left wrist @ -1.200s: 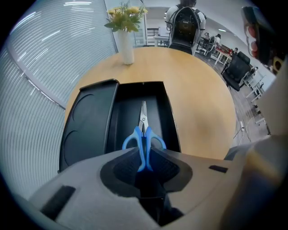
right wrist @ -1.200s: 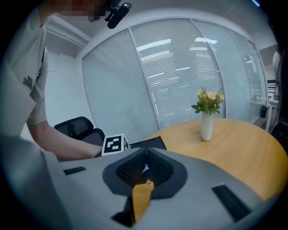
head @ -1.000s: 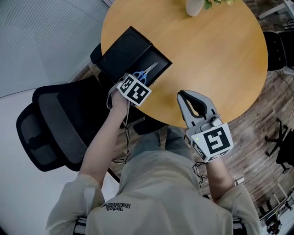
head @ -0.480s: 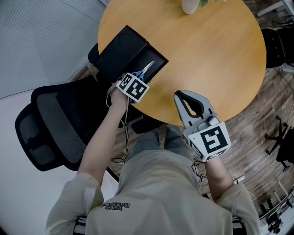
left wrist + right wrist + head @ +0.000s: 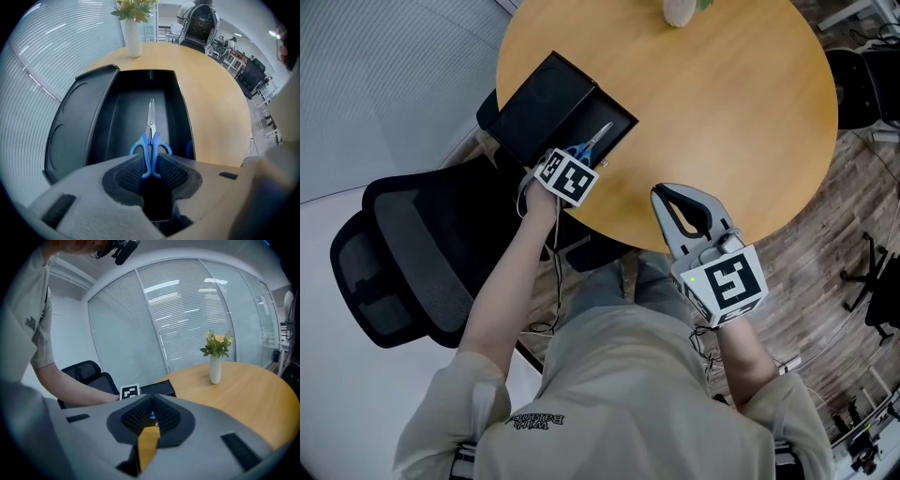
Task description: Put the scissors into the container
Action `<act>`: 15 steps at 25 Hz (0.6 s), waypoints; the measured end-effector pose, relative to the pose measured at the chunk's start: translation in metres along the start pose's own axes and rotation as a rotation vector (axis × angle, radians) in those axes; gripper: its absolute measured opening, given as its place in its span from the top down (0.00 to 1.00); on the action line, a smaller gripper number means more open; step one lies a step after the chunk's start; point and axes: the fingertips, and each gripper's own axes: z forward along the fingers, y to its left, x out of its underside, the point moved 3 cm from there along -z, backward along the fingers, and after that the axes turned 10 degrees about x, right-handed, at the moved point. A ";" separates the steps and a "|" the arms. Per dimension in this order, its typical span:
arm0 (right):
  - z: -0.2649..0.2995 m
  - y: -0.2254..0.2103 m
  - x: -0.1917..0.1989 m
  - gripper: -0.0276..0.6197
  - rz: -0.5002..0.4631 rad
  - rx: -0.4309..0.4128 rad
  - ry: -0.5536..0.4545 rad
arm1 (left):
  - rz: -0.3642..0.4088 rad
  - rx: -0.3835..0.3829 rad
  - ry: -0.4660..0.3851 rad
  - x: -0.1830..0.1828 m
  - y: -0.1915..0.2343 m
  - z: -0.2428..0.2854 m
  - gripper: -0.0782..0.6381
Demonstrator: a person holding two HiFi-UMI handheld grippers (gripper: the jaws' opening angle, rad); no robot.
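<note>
Blue-handled scissors (image 5: 593,142) (image 5: 151,136) point blades-first into the open black container (image 5: 617,116) (image 5: 117,108) at the left rim of the round wooden table (image 5: 722,112). My left gripper (image 5: 582,158) (image 5: 151,165) is shut on the scissors' handles, and the blades hang over the tray's floor. The container's lid (image 5: 534,98) lies open to the left. My right gripper (image 5: 671,196) (image 5: 151,417) is shut and empty, held over the table's near edge, apart from the container.
A white vase with flowers (image 5: 680,11) (image 5: 133,37) (image 5: 215,369) stands at the table's far side. A black mesh office chair (image 5: 412,253) sits left of the person, below the container. More chairs and office gear (image 5: 201,21) stand beyond the table.
Hardly anything differs. The head view has drifted slightly, and the left gripper still holds the scissors over the container. The right gripper keeps its place.
</note>
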 end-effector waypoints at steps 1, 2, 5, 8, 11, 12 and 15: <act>-0.001 0.001 -0.001 0.90 -0.004 -0.001 0.000 | -0.012 0.007 -0.019 -0.001 -0.001 -0.002 0.73; -0.001 0.002 -0.001 0.90 -0.009 -0.002 -0.001 | -0.023 0.012 -0.042 -0.002 -0.002 -0.005 0.71; -0.003 0.005 -0.005 0.90 -0.017 -0.001 -0.010 | -0.050 -0.006 -0.121 -0.007 -0.002 -0.021 0.71; -0.006 0.010 -0.010 0.90 -0.027 -0.002 -0.023 | -0.084 -0.028 -0.222 -0.011 -0.005 -0.049 0.71; -0.009 0.017 -0.022 0.90 -0.107 0.015 -0.042 | -0.101 -0.053 -0.329 -0.014 -0.012 -0.085 0.72; -0.011 0.021 -0.027 0.90 -0.152 0.023 -0.048 | -0.103 -0.064 -0.361 -0.013 -0.014 -0.097 0.72; -0.016 0.033 -0.041 0.90 -0.204 0.026 -0.077 | -0.104 -0.110 -0.451 -0.010 -0.026 -0.137 0.72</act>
